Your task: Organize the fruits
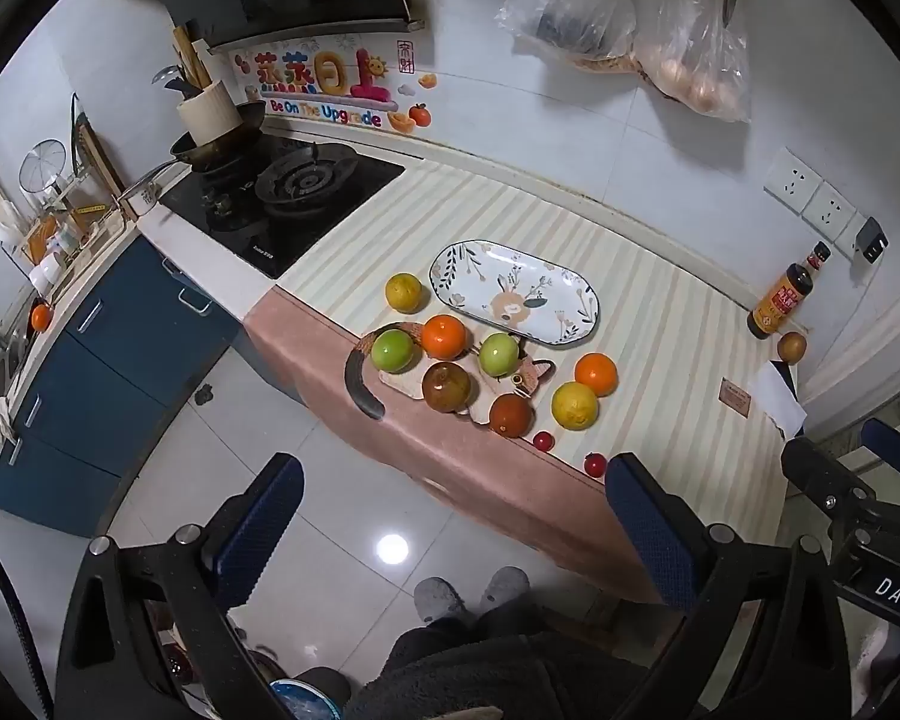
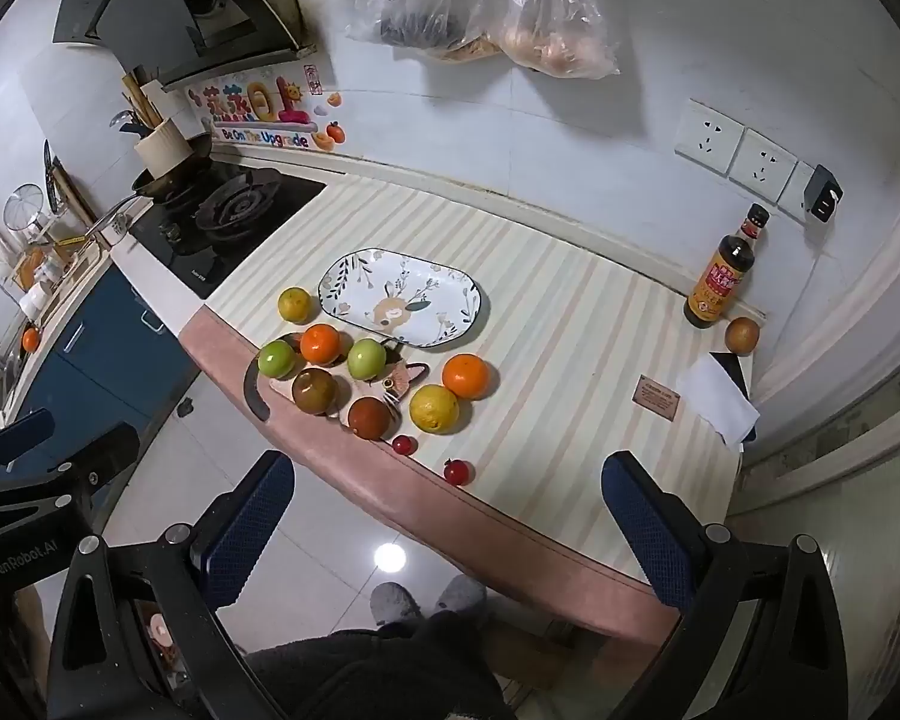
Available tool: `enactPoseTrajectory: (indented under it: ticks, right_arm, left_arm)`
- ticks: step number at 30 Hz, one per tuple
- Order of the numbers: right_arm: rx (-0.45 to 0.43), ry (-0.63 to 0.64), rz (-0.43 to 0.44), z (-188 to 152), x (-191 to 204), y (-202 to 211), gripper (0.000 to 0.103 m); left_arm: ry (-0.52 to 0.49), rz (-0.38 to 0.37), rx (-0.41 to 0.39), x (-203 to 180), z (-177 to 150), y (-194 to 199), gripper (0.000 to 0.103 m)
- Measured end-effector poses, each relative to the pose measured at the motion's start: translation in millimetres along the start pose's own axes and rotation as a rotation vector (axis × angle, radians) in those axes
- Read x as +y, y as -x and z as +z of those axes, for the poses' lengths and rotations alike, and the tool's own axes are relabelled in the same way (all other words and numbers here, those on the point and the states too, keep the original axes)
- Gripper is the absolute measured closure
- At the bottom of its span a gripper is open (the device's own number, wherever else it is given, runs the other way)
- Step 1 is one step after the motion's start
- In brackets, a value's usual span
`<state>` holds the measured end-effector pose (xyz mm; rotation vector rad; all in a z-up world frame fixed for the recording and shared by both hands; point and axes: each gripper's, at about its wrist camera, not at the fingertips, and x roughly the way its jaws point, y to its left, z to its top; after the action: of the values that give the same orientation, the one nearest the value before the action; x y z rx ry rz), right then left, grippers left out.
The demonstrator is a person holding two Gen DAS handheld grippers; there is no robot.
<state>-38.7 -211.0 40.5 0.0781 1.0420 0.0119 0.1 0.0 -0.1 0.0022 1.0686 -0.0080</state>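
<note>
An empty floral oval plate (image 1: 561,324) (image 2: 342,282) lies on the striped counter. In front of it sit several fruits: two green apples (image 1: 392,350) (image 2: 366,358), oranges (image 1: 444,336) (image 2: 465,376), a yellow lemon (image 1: 574,405) (image 2: 434,408), dark red-brown fruits (image 1: 446,387) (image 2: 370,417), a yellow-green citrus (image 1: 403,291) (image 2: 294,305) and two cherry tomatoes (image 1: 594,464) (image 2: 457,471). Some rest on a cat-shaped mat (image 1: 534,372) (image 2: 408,375). My left gripper (image 1: 450,528) and right gripper (image 2: 444,531) are open and empty, held high in front of the counter edge.
A gas stove (image 1: 282,198) (image 2: 222,216) with a wok is at the left. A sauce bottle (image 1: 783,294) (image 2: 723,276) and a brown fruit (image 1: 791,347) (image 2: 741,335) stand at the right. White paper (image 2: 717,399) lies near the right edge. Bags (image 2: 486,6) hang on the wall.
</note>
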Motion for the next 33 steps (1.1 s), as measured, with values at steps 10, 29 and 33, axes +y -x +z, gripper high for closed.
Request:
enactPoseTrajectory:
  ticks: [10,29,33]
  right_arm:
    - [0.001,-0.001,0.0,-0.6,-1.0,0.7,0.0]
    - [-0.006,-0.008,-0.002,3.3,1.8,3.1,0.0]
    - [-0.006,-0.006,-0.004,2.8,1.7,2.2,0.0]
  left_arm:
    - [0.0,-0.008,-0.005,-0.1,0.1,0.0,0.0]
    - [-0.003,-0.016,-0.014,-3.4,12.2,10.3,0.0]
    - [-0.002,-0.019,-0.009,-2.8,13.7,9.3,0.0]
